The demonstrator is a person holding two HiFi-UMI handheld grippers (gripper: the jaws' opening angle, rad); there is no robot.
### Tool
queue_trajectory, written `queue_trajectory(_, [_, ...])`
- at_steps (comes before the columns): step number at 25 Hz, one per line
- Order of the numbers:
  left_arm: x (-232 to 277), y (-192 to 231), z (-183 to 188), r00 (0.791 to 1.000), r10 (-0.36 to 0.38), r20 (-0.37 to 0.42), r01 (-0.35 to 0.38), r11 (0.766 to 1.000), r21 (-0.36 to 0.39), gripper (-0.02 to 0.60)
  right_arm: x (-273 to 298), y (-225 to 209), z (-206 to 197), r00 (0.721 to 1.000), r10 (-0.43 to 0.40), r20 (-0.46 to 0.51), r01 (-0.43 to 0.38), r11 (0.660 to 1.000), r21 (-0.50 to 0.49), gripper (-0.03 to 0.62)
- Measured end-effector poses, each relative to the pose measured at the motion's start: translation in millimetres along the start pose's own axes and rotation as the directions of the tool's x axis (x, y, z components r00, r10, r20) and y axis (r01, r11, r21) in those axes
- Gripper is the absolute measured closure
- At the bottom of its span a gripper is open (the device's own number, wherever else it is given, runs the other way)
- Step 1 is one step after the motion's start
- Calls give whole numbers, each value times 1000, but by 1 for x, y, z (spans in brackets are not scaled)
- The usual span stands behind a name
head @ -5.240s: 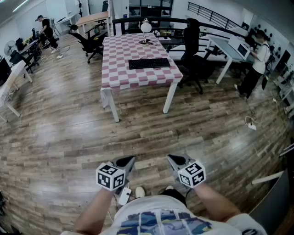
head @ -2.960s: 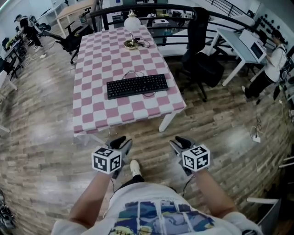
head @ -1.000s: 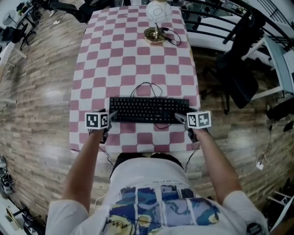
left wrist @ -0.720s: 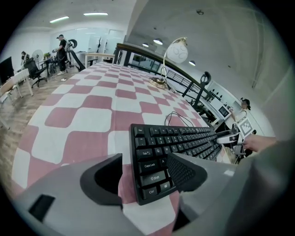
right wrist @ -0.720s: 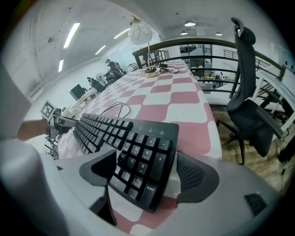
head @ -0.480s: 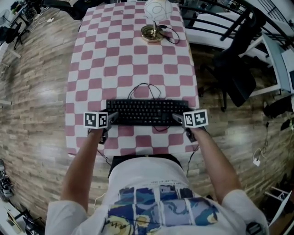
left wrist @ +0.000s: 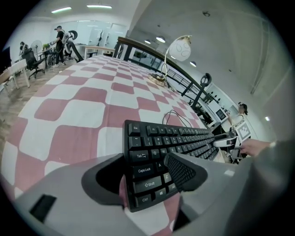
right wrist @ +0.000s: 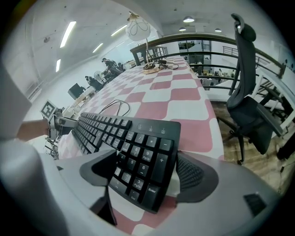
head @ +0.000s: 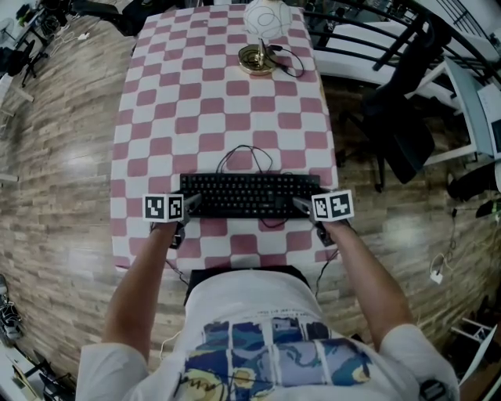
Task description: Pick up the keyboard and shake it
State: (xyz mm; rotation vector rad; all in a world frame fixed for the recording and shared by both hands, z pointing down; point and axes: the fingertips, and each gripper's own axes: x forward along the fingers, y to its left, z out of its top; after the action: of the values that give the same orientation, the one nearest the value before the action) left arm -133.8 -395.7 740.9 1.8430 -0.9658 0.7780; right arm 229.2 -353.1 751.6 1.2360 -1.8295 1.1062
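A black keyboard (head: 250,196) lies across the near end of a table under a pink-and-white checked cloth (head: 196,102). My left gripper (head: 190,202) is at its left end and my right gripper (head: 301,205) at its right end. In the left gripper view the jaws are shut on the Tab/Shift end of the keyboard (left wrist: 175,138), one pad (left wrist: 184,171) over the keys. In the right gripper view the number-pad end (right wrist: 143,159) sits pinched between the jaws. Whether the keyboard is off the cloth I cannot tell.
The keyboard's cable (head: 243,153) loops on the cloth behind it. A lamp (head: 262,23) with a white globe and brass base stands at the far end. A black office chair (head: 399,125) is right of the table. Wooden floor surrounds it.
Over five seconds the person walked up to the table and brought both grippers to the keyboard's ends. In the last second they stayed there and the keyboard shifted slightly.
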Motion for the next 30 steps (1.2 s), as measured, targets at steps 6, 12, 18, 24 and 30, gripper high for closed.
queue_trajectory(6, [-8,-4,2,999,2,37,-2,1000,0,285,-10,1,3,999,-22,48,23,1000,-18,200])
queue_trajectory(12, [-25,-15,7,995,8,100,-10,1000,11,288,-30,6,14,988,-30,153,39,997,-60,204])
queue_trajectory(18, [-48,-31,20,984,9,179,-18,999,49,288,-61,11,33,966,-23,256,54,992,-116,206])
queue_trajectory(24, [-73,-47,43,957,6,291,-31,996,79,288,-91,16,62,932,-8,363,88,975,-206,206])
queue_trajectory(30, [-101,-61,67,912,14,411,-67,991,114,287,-127,25,92,879,18,476,140,946,-294,206])
